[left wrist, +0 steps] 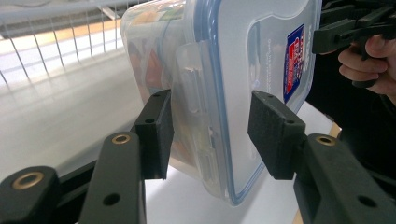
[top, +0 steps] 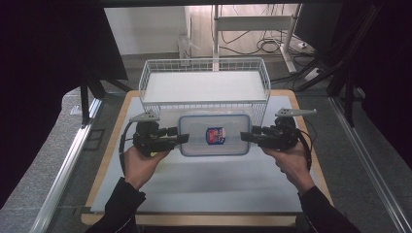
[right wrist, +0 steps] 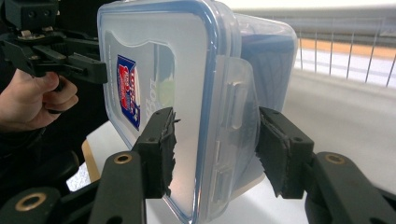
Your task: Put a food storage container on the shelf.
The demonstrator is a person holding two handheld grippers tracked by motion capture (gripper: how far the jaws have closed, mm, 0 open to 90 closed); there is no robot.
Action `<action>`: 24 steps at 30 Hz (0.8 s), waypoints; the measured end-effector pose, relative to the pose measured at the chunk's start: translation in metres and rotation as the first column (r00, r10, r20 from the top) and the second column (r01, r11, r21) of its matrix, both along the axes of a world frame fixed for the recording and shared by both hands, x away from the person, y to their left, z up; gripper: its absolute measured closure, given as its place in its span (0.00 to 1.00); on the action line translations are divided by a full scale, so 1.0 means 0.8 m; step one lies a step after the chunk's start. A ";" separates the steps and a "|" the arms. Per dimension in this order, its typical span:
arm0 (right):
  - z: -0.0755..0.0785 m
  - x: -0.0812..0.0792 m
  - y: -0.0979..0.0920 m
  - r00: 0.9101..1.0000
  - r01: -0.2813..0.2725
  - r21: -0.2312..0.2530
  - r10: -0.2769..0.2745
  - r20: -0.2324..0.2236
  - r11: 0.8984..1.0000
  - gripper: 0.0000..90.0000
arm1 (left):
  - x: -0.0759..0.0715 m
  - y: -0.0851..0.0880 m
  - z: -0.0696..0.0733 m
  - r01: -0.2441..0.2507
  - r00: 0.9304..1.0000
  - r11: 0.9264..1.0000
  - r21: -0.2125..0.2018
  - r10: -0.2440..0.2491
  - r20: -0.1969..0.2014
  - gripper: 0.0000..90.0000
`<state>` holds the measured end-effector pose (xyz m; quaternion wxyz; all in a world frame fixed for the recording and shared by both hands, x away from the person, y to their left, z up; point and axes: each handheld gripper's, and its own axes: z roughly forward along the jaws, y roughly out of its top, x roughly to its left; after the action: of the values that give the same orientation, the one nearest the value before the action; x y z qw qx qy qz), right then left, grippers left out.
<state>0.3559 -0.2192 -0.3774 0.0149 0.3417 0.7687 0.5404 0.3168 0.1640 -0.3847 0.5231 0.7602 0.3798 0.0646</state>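
Note:
A clear plastic container (top: 214, 145) with a blue-rimmed lid and a red-and-blue label (top: 215, 135) hangs between my two grippers, just in front of the wire basket. My left gripper (top: 183, 138) is shut on its left end. In the left gripper view the container (left wrist: 224, 70) sits with its side latch between the pads of the left gripper (left wrist: 212, 135). My right gripper (top: 245, 137) is shut on the right end. In the right gripper view the container (right wrist: 187, 70) is clamped across lid and base by the right gripper (right wrist: 215, 149). Coloured contents show through its wall.
A white wire basket (top: 204, 62) with a flat white floor stands at the back of the table, directly behind the container. The white mat (top: 204, 184) on the wooden board spreads out below and toward me. Black curtains and metal rails flank the table.

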 end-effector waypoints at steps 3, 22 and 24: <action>0.010 0.006 0.002 1.000 0.000 0.017 0.000 0.006 1.000 0.55 | 0.005 0.004 0.015 -0.007 1.000 1.000 0.004 0.007 0.012 0.57; 0.063 0.060 0.025 1.000 0.005 0.044 -0.006 0.015 0.999 0.55 | 0.055 0.023 0.073 -0.042 0.999 0.999 0.018 0.042 0.007 0.56; 0.071 0.065 0.030 0.999 0.005 0.023 -0.006 0.035 1.000 0.55 | 0.062 0.021 0.077 -0.061 0.998 0.997 0.047 0.060 0.012 0.53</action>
<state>0.4078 -0.1952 -0.3207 0.0261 0.3346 0.7613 0.5549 0.3665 0.1809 -0.3231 0.5050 0.7601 0.3981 0.0935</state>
